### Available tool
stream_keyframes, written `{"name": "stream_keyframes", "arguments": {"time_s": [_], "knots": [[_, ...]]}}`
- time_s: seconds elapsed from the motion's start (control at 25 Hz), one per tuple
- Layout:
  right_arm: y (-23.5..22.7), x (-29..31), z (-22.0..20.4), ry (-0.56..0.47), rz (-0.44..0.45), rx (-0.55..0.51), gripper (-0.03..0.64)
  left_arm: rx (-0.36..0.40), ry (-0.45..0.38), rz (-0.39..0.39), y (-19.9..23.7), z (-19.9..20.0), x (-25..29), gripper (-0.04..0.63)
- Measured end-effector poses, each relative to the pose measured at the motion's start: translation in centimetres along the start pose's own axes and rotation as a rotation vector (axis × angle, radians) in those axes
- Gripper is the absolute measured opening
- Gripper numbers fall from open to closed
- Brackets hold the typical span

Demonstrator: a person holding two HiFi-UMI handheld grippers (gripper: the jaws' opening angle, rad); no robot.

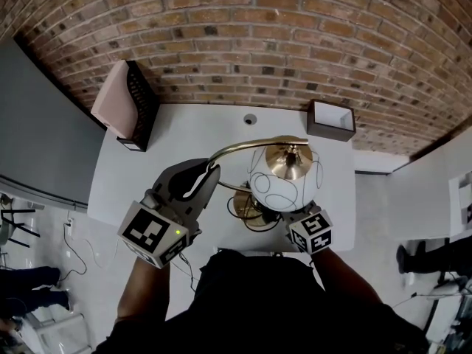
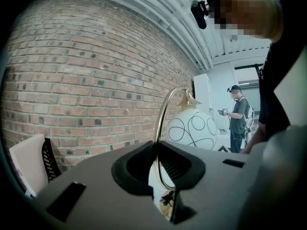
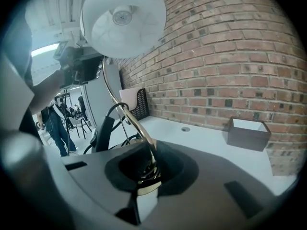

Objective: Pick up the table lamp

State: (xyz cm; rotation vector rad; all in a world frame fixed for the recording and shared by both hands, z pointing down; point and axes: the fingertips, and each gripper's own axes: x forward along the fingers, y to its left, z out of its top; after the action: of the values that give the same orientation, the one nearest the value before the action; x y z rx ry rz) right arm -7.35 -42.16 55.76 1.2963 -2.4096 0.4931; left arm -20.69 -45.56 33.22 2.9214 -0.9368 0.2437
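The table lamp has a thin arched brass stem, a white globe shade with black looping lines, and a round brass base. In the head view it hangs above the white table. My left gripper is shut on the stem low on its arch. My right gripper sits partly hidden under the globe. In its own view, that right gripper is shut on the stem near the base, with the globe overhead. A black cord trails beside the stem.
A dark brown open box stands at the table's back right, by the brick wall. A pink-and-black file holder stands at the back left. A round cable hole lies between them. A person stands in the background.
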Motion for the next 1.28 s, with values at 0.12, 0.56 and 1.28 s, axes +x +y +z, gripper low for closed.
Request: {"name": "stream_keyframes", "arguments": {"time_s": [0.12,0.56,1.28], "knots": [[0.4,-0.5,-0.2,-0.006,0.002,0.011,0.052,0.010,-0.002,-0.009,-0.9,0.2,-0.4,0.045],[0.4,-1.3,-1.0,-0.013,-0.007,0.005,0.051,0.029,0.004,-0.025,-2.3,0.1,-0.4,0.044],[0.2,-1.2,-0.6,-0.022,-0.001,0.010,0.052,0.043,-0.002,-0.014,-2.5,0.4,-0.6,0.044]]}}
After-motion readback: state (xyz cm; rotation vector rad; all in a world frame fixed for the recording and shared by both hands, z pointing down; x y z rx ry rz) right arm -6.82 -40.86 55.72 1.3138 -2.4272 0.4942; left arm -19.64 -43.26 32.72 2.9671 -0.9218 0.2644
